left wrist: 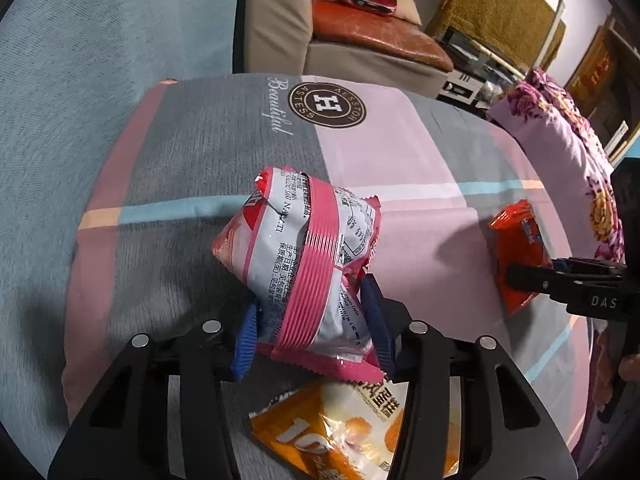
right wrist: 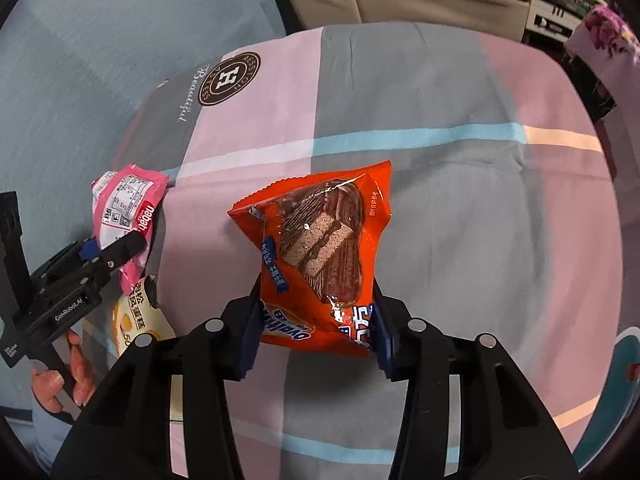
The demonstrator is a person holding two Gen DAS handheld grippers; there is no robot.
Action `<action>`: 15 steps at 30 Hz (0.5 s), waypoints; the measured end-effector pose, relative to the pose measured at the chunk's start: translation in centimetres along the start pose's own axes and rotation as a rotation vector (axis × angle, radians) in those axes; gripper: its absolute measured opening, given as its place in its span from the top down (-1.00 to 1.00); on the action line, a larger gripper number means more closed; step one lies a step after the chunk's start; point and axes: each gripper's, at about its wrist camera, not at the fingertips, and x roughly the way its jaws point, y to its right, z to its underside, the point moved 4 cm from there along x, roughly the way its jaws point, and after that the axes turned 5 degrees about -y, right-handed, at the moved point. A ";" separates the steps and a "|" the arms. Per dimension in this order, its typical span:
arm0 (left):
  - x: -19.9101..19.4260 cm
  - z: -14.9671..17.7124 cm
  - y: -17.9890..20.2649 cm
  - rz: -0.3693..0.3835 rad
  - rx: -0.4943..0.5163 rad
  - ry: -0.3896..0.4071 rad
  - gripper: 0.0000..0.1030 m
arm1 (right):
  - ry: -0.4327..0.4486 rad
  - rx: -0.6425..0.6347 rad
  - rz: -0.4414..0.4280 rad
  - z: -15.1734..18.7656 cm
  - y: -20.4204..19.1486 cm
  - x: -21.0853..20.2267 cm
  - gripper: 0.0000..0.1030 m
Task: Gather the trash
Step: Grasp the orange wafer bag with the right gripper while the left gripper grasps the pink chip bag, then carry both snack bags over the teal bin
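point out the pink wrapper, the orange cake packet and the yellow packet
pink wrapper (left wrist: 308,248), left wrist view, on its ribbed pink band
orange cake packet (right wrist: 320,240), right wrist view, on the cake picture
yellow packet (left wrist: 336,436), left wrist view, on its printed front

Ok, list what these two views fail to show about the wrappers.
- Yellow wrapper: left wrist view, cut off by the bottom edge and the left gripper; right wrist view, half hidden.
- Pink wrapper: underside hidden.
- Orange wrapper: back hidden; the right gripper covers its lower edges.
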 end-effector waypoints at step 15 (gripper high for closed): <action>-6.4 2.3 7.2 0.029 0.100 0.079 0.09 | 0.112 0.024 0.033 6.5 2.7 -6.6 0.17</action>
